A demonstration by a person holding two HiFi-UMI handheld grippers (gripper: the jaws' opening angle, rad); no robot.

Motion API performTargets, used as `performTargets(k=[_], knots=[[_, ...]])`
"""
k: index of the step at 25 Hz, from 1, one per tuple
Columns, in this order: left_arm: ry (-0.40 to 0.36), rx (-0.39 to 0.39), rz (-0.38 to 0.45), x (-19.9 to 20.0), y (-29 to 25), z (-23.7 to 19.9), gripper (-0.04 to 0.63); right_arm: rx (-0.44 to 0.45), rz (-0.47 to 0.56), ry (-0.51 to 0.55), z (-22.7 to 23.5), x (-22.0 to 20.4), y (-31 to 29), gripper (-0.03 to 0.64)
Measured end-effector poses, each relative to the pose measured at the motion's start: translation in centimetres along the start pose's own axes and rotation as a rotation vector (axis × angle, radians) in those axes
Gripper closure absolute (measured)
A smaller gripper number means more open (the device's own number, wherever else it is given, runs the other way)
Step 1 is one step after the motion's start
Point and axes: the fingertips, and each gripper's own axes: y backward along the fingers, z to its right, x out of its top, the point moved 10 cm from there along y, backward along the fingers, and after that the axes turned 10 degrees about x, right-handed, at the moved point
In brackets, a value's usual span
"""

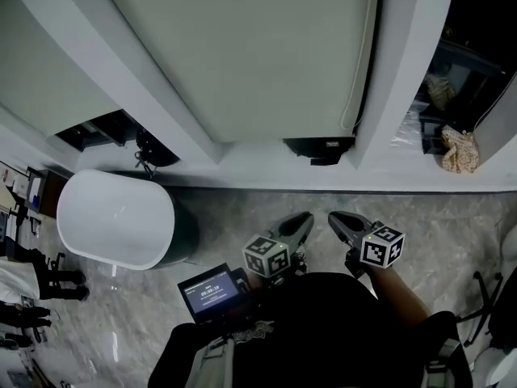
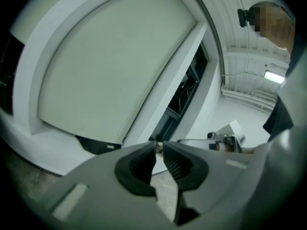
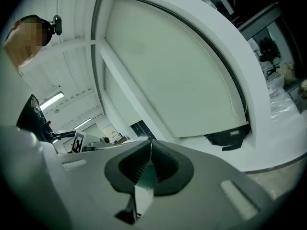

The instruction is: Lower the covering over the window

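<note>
While the smooth blind (image 1: 242, 55) hangs flat, left claw (image 2: 159, 144) gapes slightly — right claw (image 3: 150, 143) closed, both empty.

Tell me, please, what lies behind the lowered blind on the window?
The pale blind hangs almost fully down, so the glass behind it is hidden. Only below its bottom edge does something show: a black fitting against the white sill.

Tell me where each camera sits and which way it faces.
Head view: head-mounted, facing steeply down at blind, floor, left gripper, right gripper; torso shows.
Left gripper view: on that gripper, facing along its jaws at the blind; person's head shows.
Right gripper view: the same, from the right gripper.
All three share the blind.
</note>
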Motion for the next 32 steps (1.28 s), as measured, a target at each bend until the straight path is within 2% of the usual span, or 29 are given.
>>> performTargets(k=[2, 6, 12, 17, 22, 25, 32], knots=[[0.013, 0.016, -0.003, -1.9, 1.3, 2.7, 0.552, 0.023, -0.024, -0.008, -1.6, -2.0, 2.1, 0.606], [-0.023, 0.027, -0.034, -5.9, 4.4, 7.7, 0.552, 0.081, -0.060, -0.023, -4.7, -6.0, 5.1, 0.609], [-0.034, 0.097, -0.047, -8.1, 10.1, 10.8, 0.552, 0.169, -0.097, -0.044, -9.4, -9.7, 6.7, 0.609], [-0.011, 0.118, -0.058, -9.6, 13.3, 11.3, 0.552, 0.194, -0.101, -0.046, -12.2, -11.8, 6.9, 0.609], [-0.002, 0.114, -0.099, -11.9, 16.5, 11.1, 0.552, 0.183, -0.096, -0.119, -13.7, -14.8, 6.5, 0.610], [0.004, 0.122, -0.097, -12.4, 19.5, 10.6, 0.552, 0.177, -0.092, -0.140, -15.5, -16.4, 5.4, 0.611], [0.052, 0.104, -0.064, -14.3, 27.7, 6.6, 0.552, 0.119, -0.058, -0.144, -22.0, -20.1, 2.2, 0.611]])
